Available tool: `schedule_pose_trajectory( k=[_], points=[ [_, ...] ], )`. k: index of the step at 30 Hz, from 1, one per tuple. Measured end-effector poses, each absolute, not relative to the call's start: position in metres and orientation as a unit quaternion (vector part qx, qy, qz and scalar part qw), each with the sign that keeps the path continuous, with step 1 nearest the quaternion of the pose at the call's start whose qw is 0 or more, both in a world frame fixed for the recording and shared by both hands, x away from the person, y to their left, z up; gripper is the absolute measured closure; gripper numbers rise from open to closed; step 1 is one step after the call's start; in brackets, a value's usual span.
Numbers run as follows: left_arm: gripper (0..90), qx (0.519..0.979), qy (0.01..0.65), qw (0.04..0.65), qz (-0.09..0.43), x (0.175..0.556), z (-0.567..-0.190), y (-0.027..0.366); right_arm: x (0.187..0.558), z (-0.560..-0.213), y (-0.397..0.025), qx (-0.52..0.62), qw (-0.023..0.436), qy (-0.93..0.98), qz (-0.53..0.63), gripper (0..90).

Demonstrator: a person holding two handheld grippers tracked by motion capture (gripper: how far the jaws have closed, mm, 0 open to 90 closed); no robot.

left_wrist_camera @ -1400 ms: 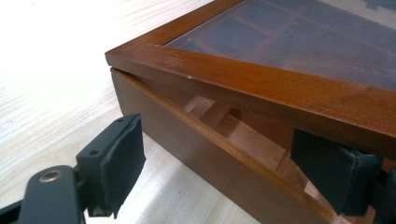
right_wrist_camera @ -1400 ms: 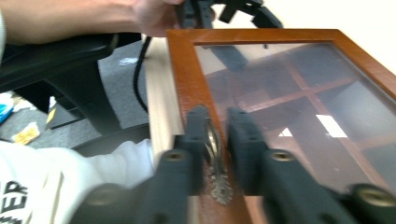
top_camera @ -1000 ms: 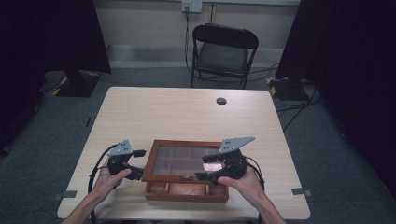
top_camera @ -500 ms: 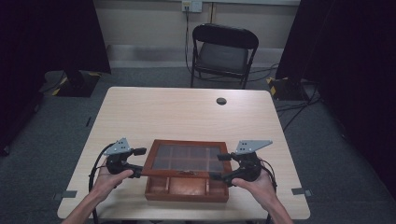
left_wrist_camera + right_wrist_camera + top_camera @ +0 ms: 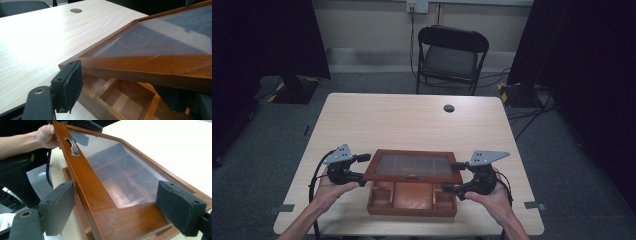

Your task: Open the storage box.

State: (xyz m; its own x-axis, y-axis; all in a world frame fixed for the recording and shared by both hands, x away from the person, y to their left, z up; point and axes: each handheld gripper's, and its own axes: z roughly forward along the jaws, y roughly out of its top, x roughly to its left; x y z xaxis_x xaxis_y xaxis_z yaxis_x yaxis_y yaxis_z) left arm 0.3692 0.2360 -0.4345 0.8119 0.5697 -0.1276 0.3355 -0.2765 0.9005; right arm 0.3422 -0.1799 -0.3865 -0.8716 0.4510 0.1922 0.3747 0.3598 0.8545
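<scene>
Sitting raised at a slant over the wooden box [image 5: 411, 199], the glass lid [image 5: 413, 166] has its front edge lifted off the box and its far edge down at the back. Lid's left front corner lies between the left gripper [image 5: 358, 167] jaws: in the left gripper view one black pad sits just beside the corner's outer edge, the other jaw is under the lid frame at lower right, gap visible, so jaws apart, not pinching. Lid's right front corner lies between the right gripper [image 5: 453, 176] jaws: in the right gripper view pads stand wide on either side of the corner, neither touching wood, jaws spread. Metal handle [image 5: 73, 146] on the lid's front rail, further along from the right gripper, toward the other hand [image 5: 47, 135]. Box compartments open below the lid, directly under both grippers' tips. Table [image 5: 412, 120] beyond the lid, small dark round cap [image 5: 449, 108] well apart from both grippers, chair [image 5: 451, 55] past the table's far edge.
</scene>
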Motion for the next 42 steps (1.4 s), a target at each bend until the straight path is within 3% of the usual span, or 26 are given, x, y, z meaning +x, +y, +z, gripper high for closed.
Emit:
schedule_pose_trajectory(
  k=[23,42],
  points=[
    [26.9,0.782,0.279,0.547,0.106,0.371,-0.422,0.233,0.354,-0.384,-0.185,0.267,0.054,0.819,0.505,14.5],
    [33.2,0.775,0.274,0.562,0.097,0.374,-0.413,0.231,0.365,-0.381,-0.187,0.280,0.056,0.802,0.525,22.5]
  ],
)
